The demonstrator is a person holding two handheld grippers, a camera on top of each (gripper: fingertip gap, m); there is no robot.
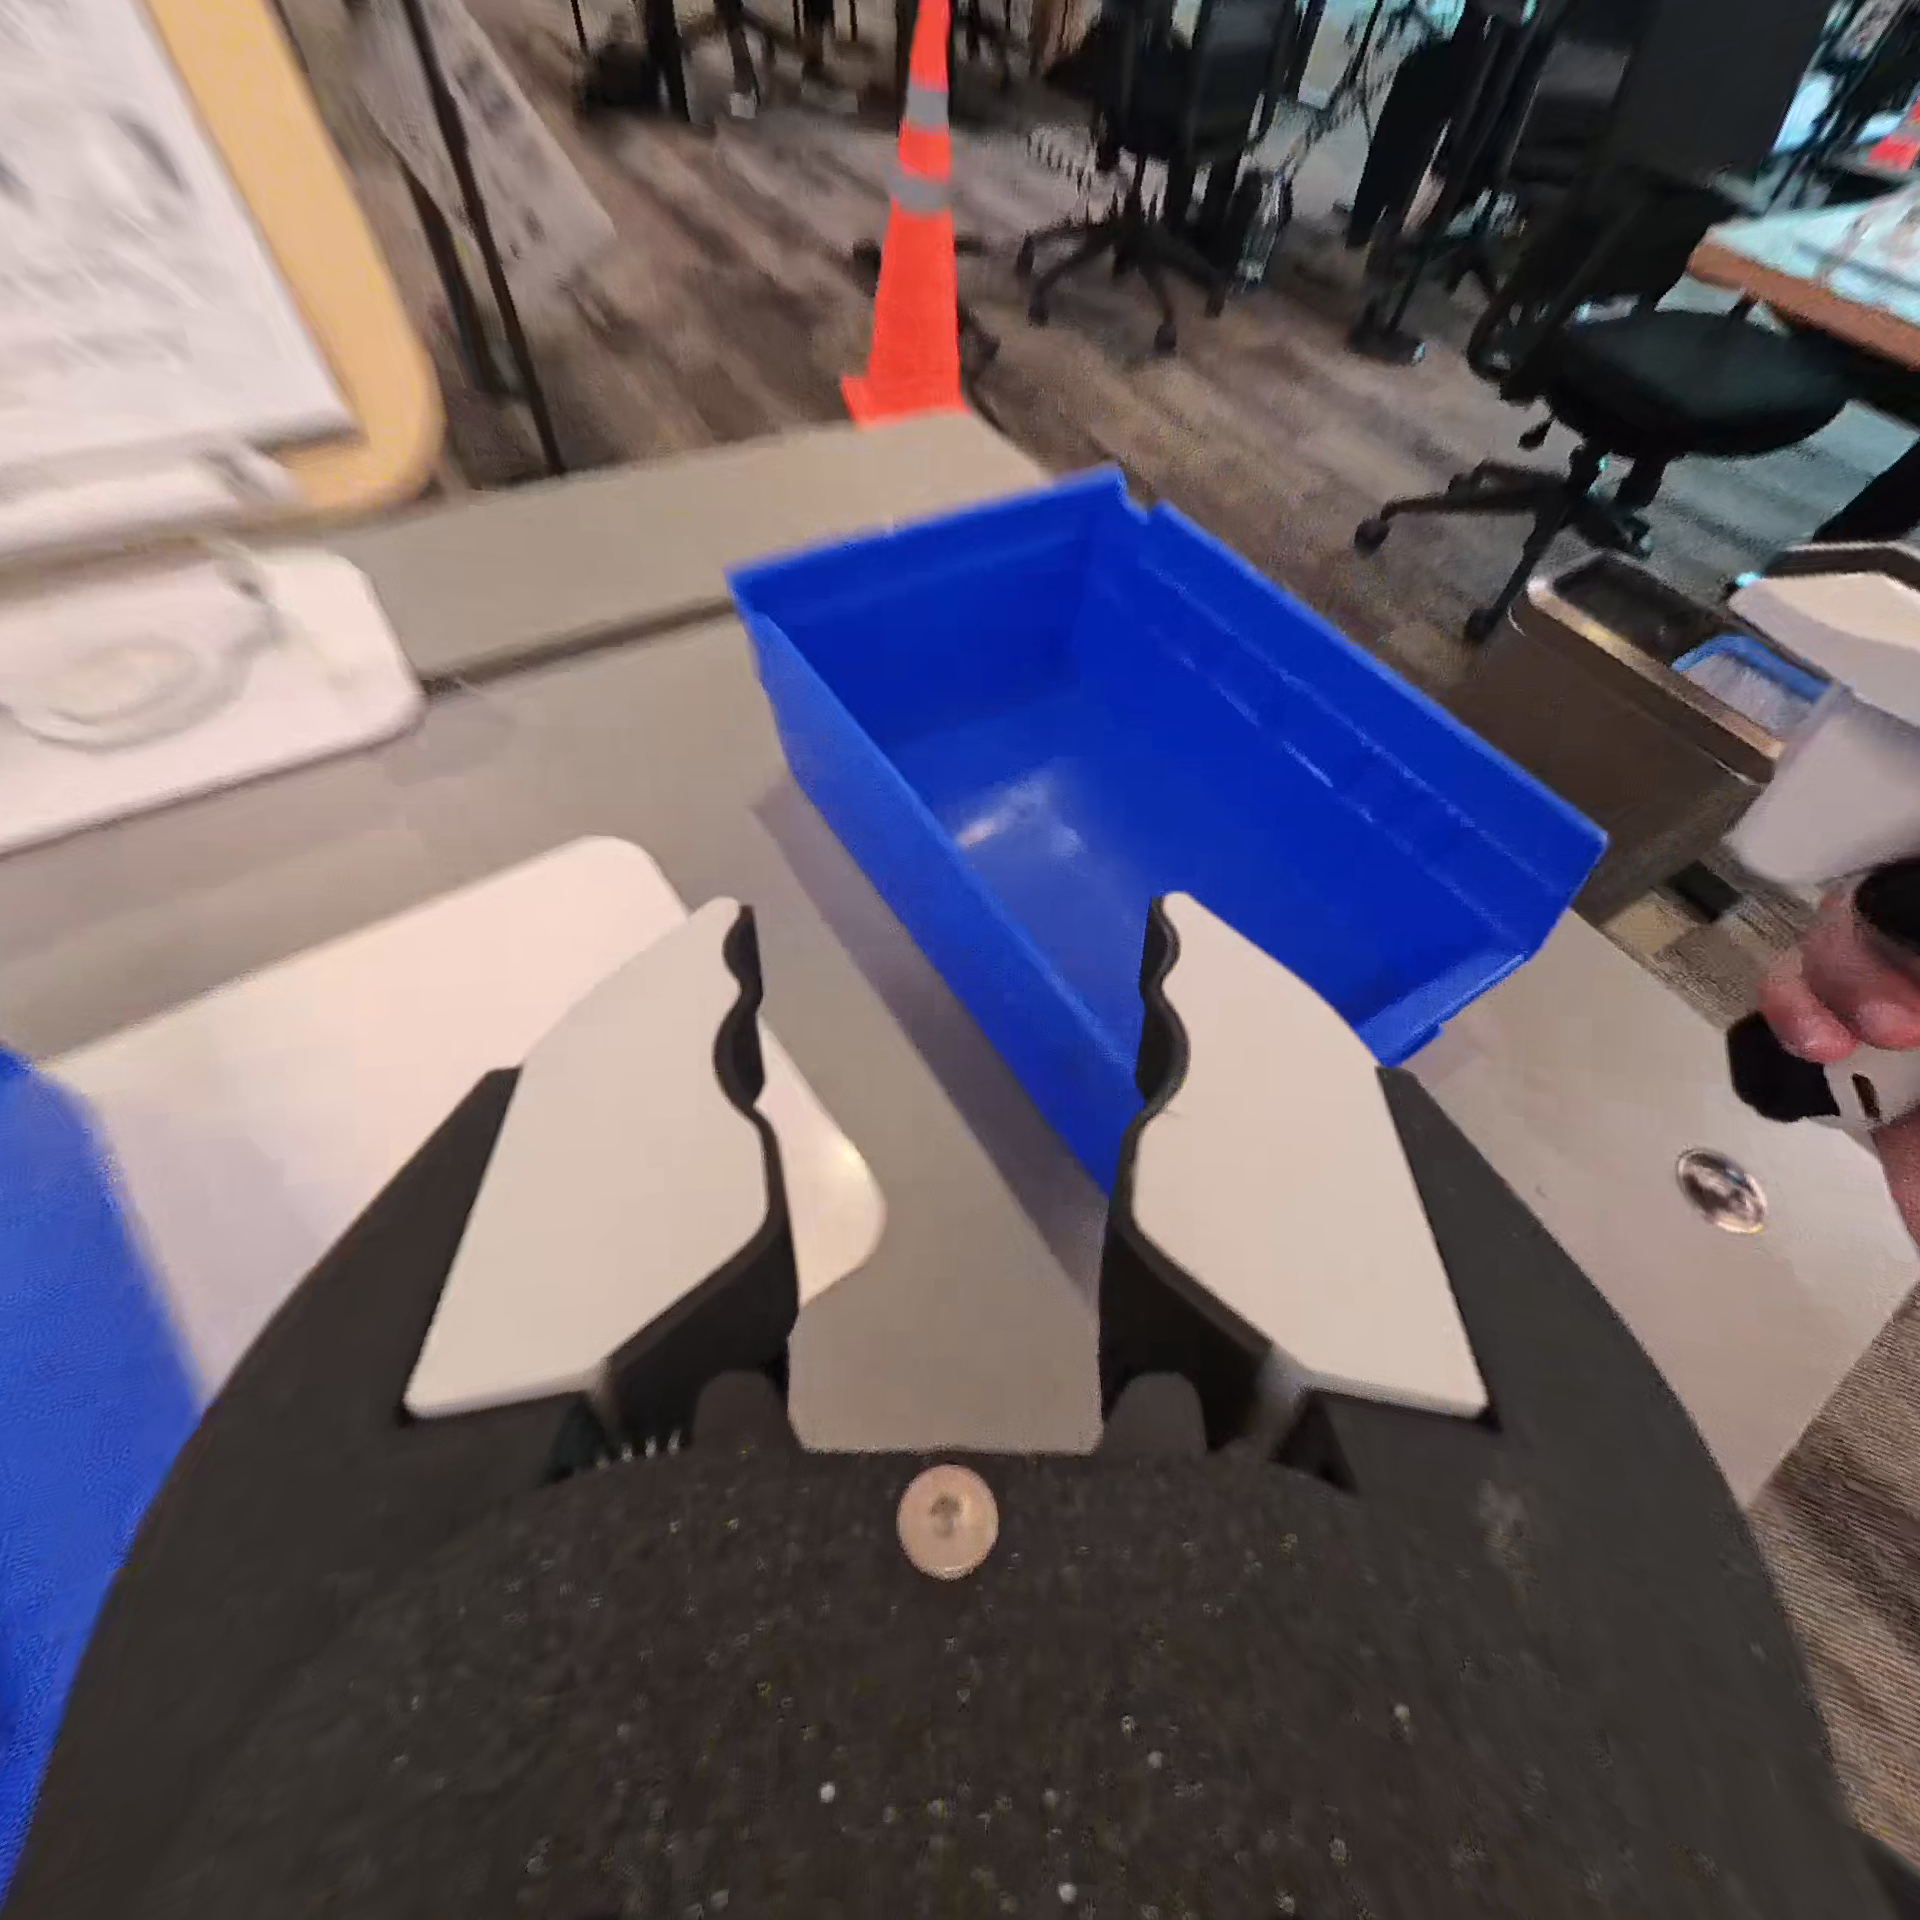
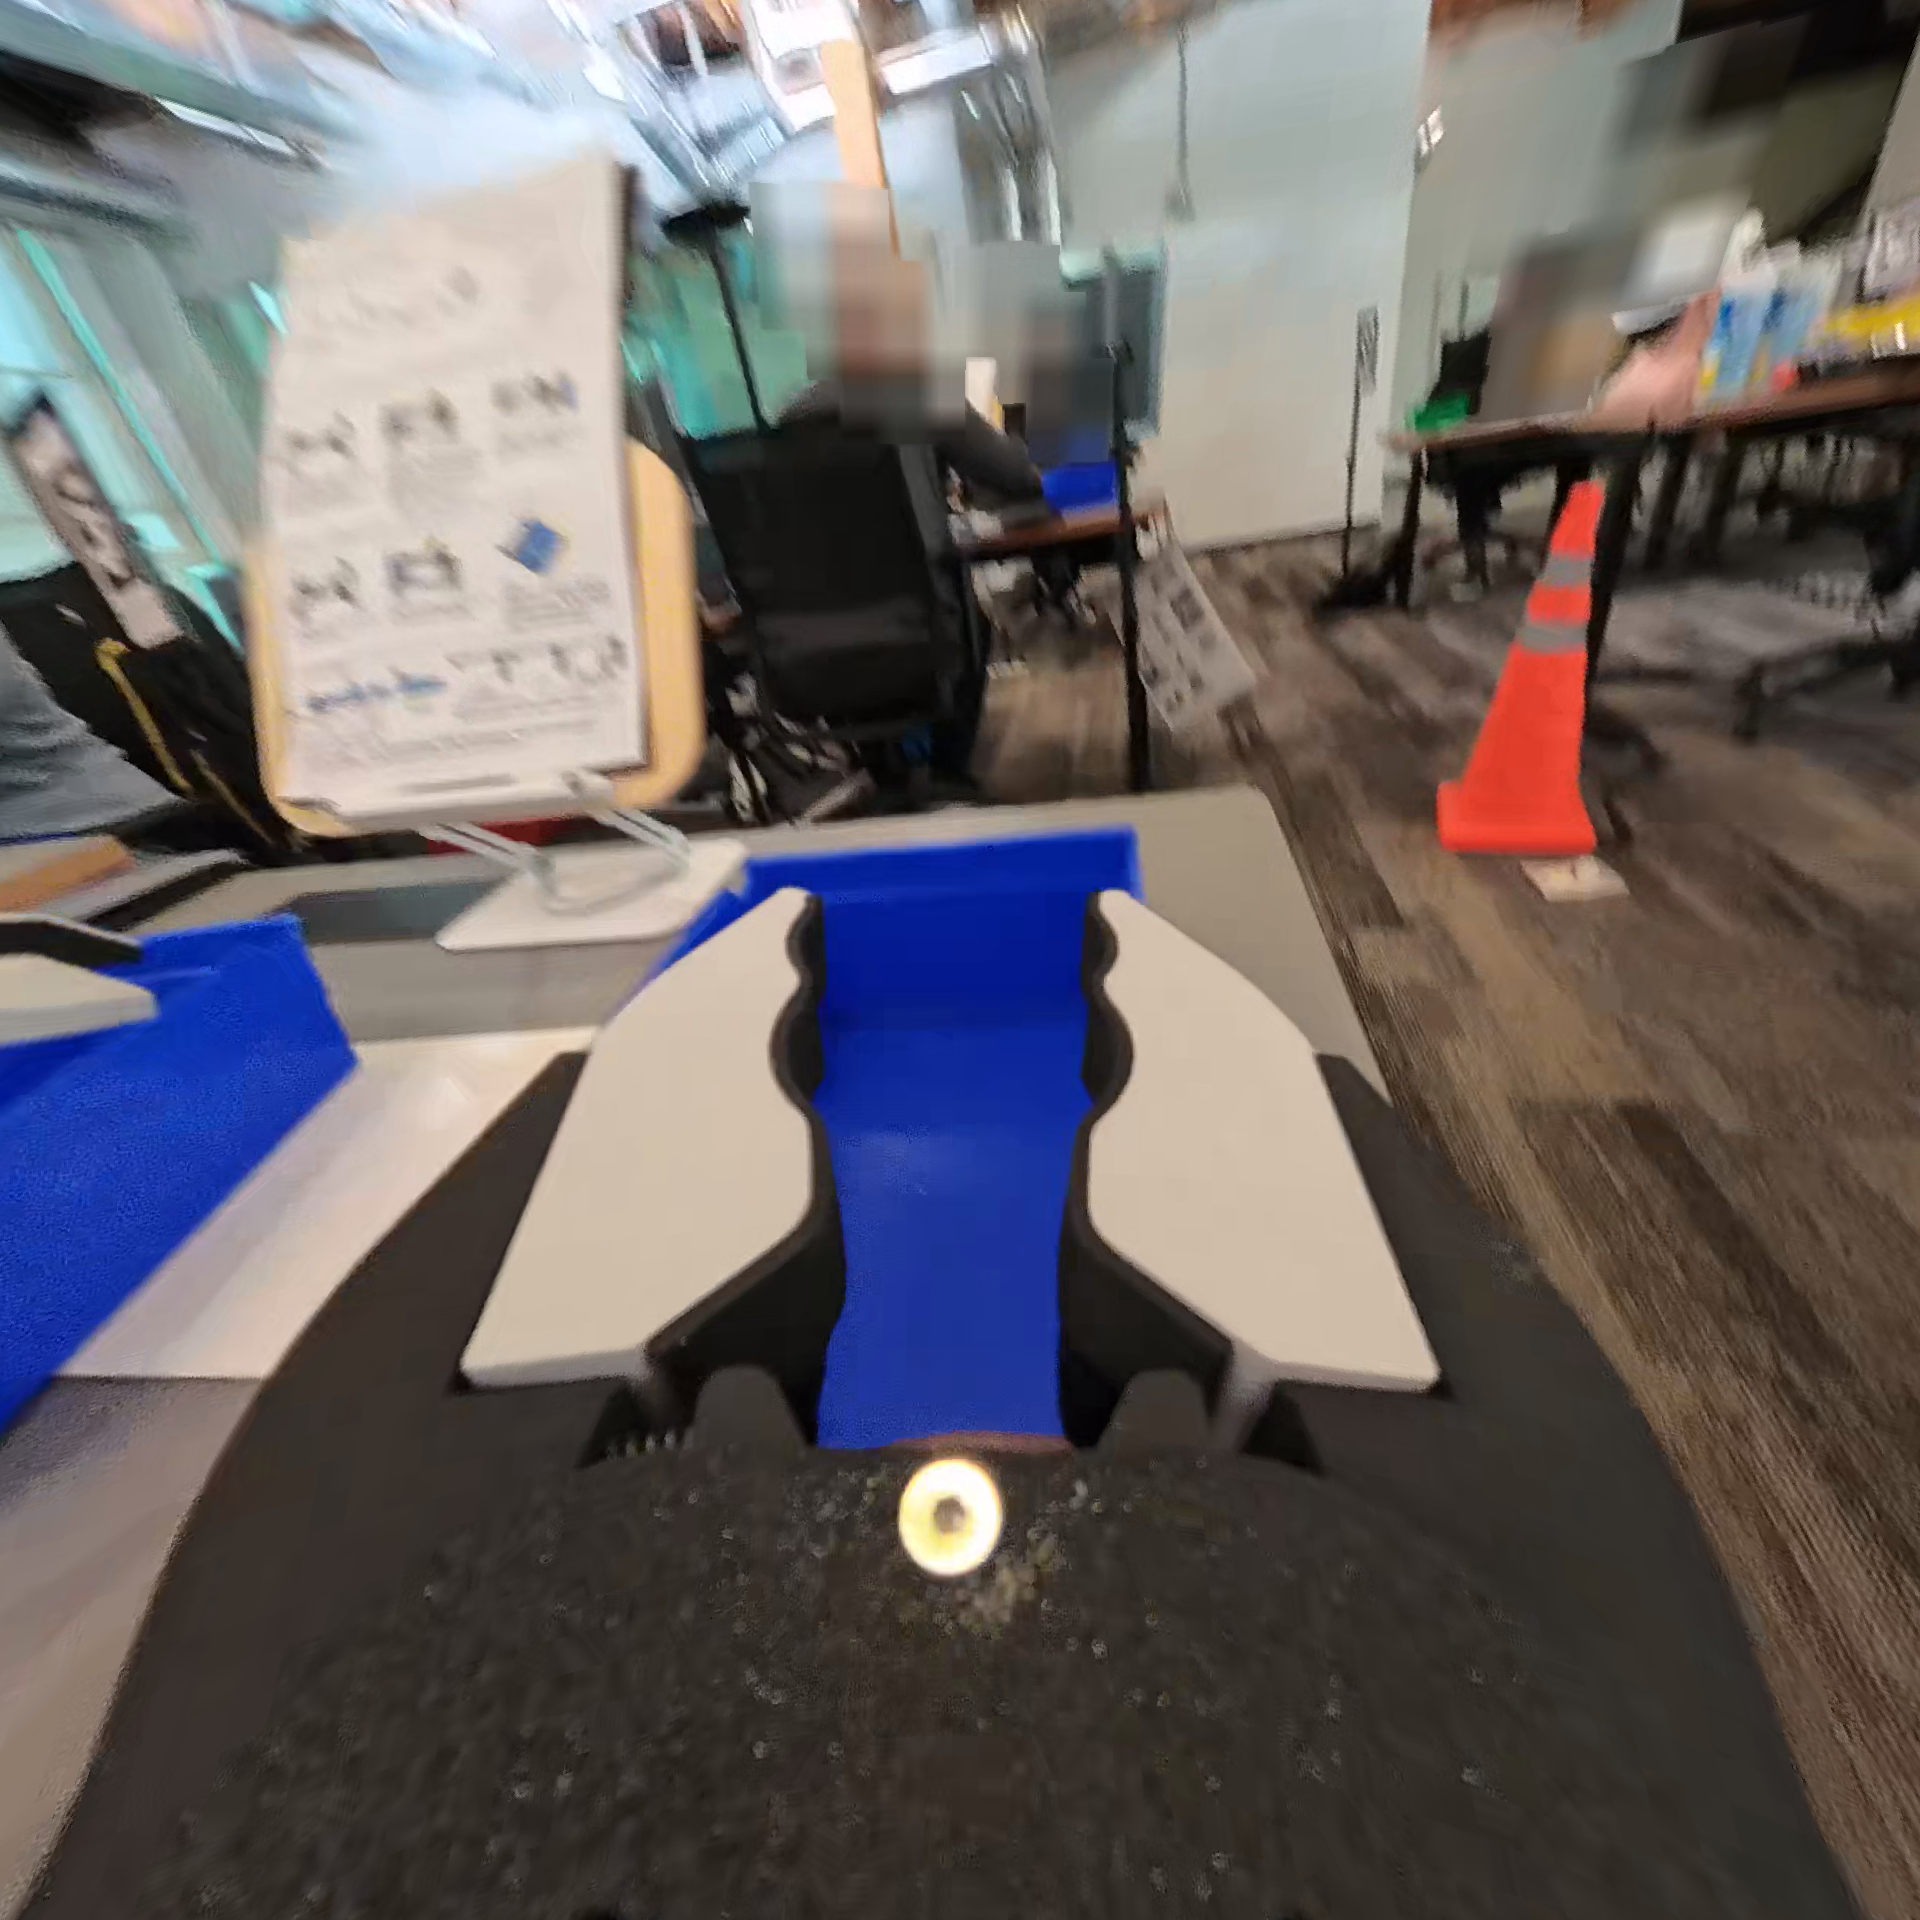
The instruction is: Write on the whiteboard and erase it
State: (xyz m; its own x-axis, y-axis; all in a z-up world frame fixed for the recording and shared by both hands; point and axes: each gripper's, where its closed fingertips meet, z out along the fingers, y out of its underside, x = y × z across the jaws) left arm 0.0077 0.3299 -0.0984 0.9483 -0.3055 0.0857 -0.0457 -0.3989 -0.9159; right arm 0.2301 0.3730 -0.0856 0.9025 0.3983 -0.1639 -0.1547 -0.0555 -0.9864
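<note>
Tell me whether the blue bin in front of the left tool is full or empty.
Empty. The left wrist view shows the blue bin upright on the table, its bare floor and inner walls visible with nothing inside.

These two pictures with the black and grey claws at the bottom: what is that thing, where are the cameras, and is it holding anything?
No robot here: a person holds a two-finger gripper in each hand, and each gripper carries a camera looking forward along its own fingers.

The left wrist view shows the left gripper, open and empty, above a grey table. Ahead sits an empty blue bin, and beside it a small white board lies flat. At the right edge, the person's hand holds the other gripper.

The right wrist view shows the right gripper, also open and empty, pointing over that same blue bin. A second blue bin sits to its left, and a blurred printed sheet on a stand is behind. An orange cone stands on the floor.
</note>
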